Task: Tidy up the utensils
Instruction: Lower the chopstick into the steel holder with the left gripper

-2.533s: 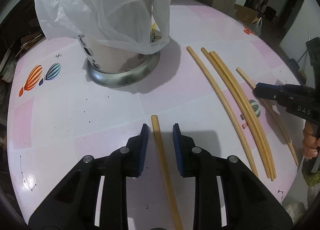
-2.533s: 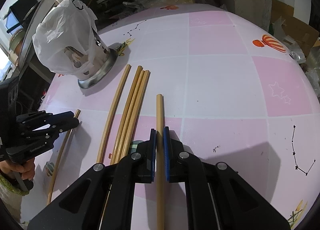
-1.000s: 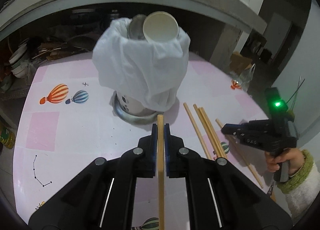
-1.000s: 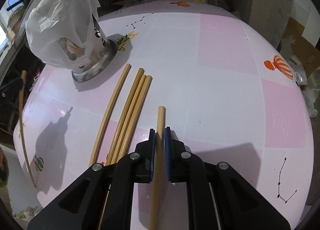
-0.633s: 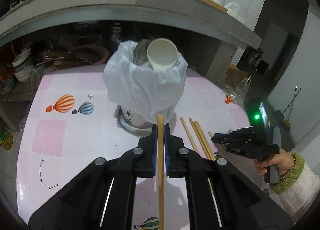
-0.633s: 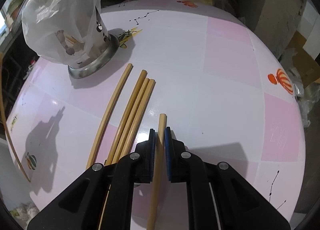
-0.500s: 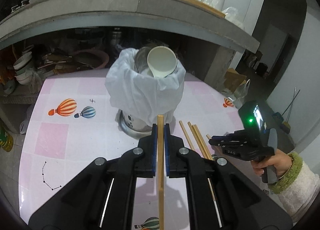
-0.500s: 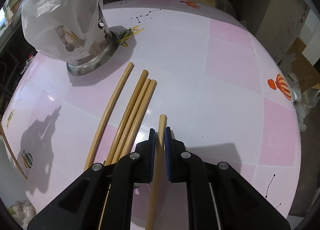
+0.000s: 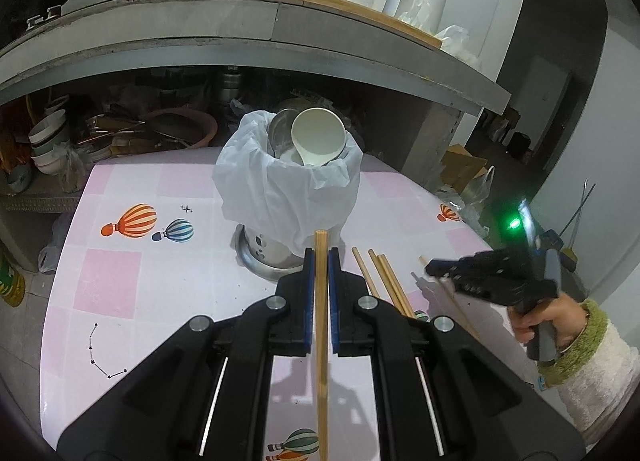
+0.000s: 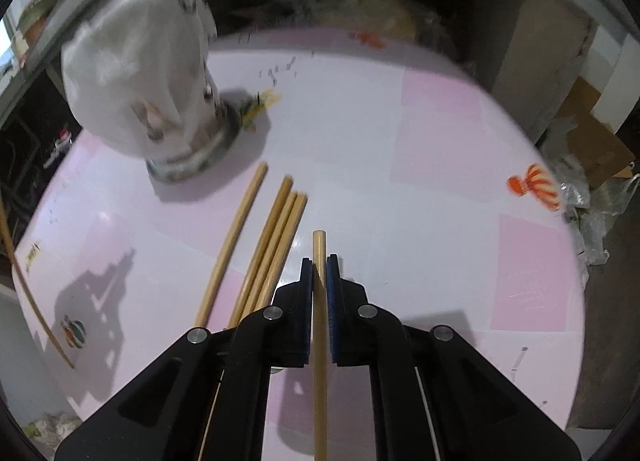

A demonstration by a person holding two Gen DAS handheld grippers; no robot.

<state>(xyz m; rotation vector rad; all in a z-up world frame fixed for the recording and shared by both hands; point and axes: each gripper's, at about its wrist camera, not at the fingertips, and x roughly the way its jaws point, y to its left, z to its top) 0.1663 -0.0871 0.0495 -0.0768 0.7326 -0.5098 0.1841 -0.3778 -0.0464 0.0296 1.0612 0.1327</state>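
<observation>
My left gripper (image 9: 320, 257) is shut on a wooden chopstick (image 9: 321, 341) that points at the utensil holder (image 9: 288, 189), a metal-based cup wrapped in a white plastic bag. A white ladle (image 9: 318, 137) stands in it. My right gripper (image 10: 319, 265) has its jaws closing on a second chopstick (image 10: 319, 341), pads pressing it, above the table. In the left wrist view the right gripper (image 9: 430, 271) shows at the right, held by a hand in a green-cuffed sleeve. Several loose chopsticks (image 10: 276, 245) lie on the table between the holder (image 10: 140, 93) and the right gripper.
The round table (image 10: 400, 181) has a pink-and-white cloth with balloon prints (image 9: 136, 221). Behind it runs a concrete counter (image 9: 240, 33) with pots, bottles and an appliance; bowls and pans fill the shelf below. Cardboard and bags (image 10: 592, 165) lie beyond the table's right edge.
Both grippers have risen with their chopsticks. The right one's chopstick has left the table, and the table looks smaller. The left view now looks down on the holder's mouth from farther back.
</observation>
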